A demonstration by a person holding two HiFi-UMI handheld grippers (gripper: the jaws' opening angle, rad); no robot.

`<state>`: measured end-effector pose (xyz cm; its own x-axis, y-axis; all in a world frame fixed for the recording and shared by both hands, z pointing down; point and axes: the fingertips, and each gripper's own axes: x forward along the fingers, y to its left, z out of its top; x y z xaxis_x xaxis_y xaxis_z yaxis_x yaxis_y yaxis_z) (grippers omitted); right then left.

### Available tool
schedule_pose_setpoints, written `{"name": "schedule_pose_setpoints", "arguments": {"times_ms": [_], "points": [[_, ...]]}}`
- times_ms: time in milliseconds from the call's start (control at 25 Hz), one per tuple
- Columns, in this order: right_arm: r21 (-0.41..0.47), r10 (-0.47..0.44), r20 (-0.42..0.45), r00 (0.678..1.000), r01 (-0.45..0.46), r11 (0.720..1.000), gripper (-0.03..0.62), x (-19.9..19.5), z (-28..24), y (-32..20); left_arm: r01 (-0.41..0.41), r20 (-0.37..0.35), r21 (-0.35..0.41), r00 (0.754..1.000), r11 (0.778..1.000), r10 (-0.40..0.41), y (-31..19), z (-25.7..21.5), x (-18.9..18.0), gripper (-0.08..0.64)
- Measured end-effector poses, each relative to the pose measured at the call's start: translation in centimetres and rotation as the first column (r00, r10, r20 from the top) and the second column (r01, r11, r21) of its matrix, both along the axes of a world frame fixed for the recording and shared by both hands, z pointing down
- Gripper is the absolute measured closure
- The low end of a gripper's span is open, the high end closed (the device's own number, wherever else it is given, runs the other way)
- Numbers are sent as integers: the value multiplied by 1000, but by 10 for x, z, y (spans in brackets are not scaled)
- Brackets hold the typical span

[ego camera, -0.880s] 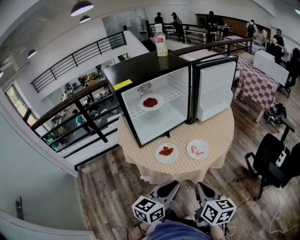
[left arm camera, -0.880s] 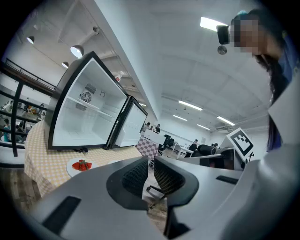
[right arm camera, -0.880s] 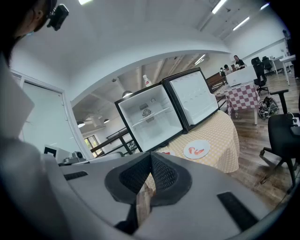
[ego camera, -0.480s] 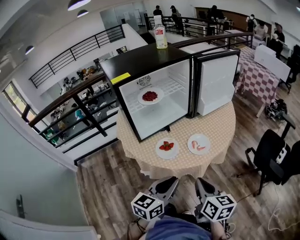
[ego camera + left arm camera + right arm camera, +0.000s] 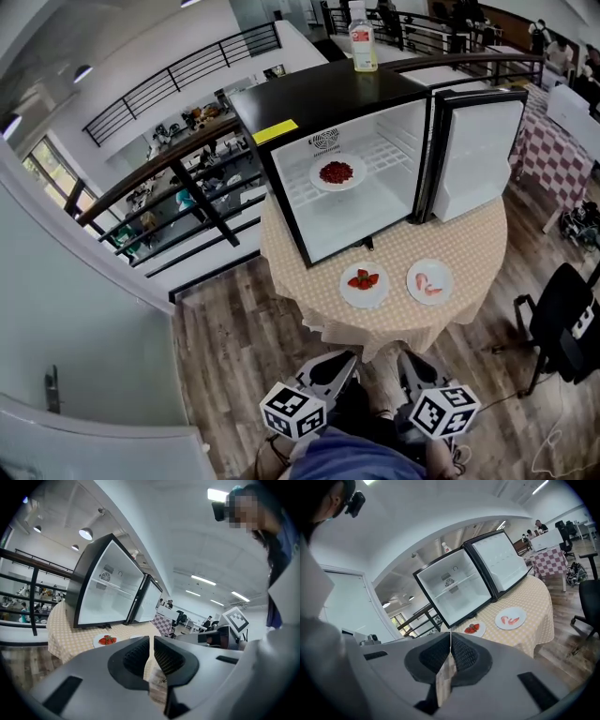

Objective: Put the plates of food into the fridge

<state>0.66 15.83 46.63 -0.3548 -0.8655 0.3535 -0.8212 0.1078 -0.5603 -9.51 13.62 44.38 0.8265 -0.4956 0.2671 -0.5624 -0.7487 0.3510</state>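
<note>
A black mini fridge (image 5: 281, 112) stands open on a round table with a checked cloth (image 5: 469, 244). One plate of red food (image 5: 337, 173) lies on the fridge shelf. In front of the fridge lie a plate of strawberries (image 5: 364, 284) and a plate of pink food (image 5: 429, 281). My left gripper (image 5: 343, 359) and right gripper (image 5: 405, 360) hang low over the wooden floor, short of the table, both shut and empty. The left gripper view shows its jaws (image 5: 151, 641) together with the strawberry plate (image 5: 106, 641) beyond. The right gripper (image 5: 450, 641) faces both plates (image 5: 473, 629).
The fridge door (image 5: 473, 155) stands open to the right. A bottle (image 5: 362, 37) sits on the fridge top. A black railing (image 5: 187, 169) runs behind on the left. An office chair (image 5: 572, 319) stands right of the table, and a red-checked table (image 5: 553, 150) is further back.
The table and fridge have slid to the right in the head view, and more floor shows at the left. Both grippers stay low at the bottom edge, still shut.
</note>
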Motion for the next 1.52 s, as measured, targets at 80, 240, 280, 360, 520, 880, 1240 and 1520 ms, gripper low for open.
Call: {"name": "schedule_pose_setpoints", "arguments": {"times_ms": [80, 240, 280, 360, 520, 880, 1240, 1520], "points": [[-16, -13, 8, 1000, 13, 1000, 574, -2, 9, -11, 18, 37, 7, 999, 1000, -19, -9, 9, -13, 526], [-52, -34, 23, 999, 36, 998, 574, -2, 26, -44, 22, 59, 19, 998, 1000, -23, -38, 26, -28, 525], [-63, -40, 24, 999, 41, 997, 574, -1, 30, -52, 14, 60, 16, 998, 1000, -15, -46, 31, -29, 525], [-81, -52, 20, 998, 54, 995, 574, 0, 35, -70, 5, 56, -6, 998, 1000, -5, -62, 40, -29, 513], [-114, -80, 1, 997, 80, 990, 574, 3, 49, -110, 1, 24, -58, 1000, 998, 1, -100, 53, -23, 511], [-237, -23, 35, 999, 31, 971, 574, 12, 92, -178, -43, 32, -154, 998, 987, 49, -166, 89, -7, 439], [-377, -53, -47, 997, 32, 926, 484, 16, 159, -212, -66, 126, -225, 987, 972, 97, -220, 144, -7, 437], [-457, -26, -125, 992, -34, 889, 453, 25, 187, -218, -122, 173, -347, 966, 930, 191, -227, 187, 4, 360]]}}
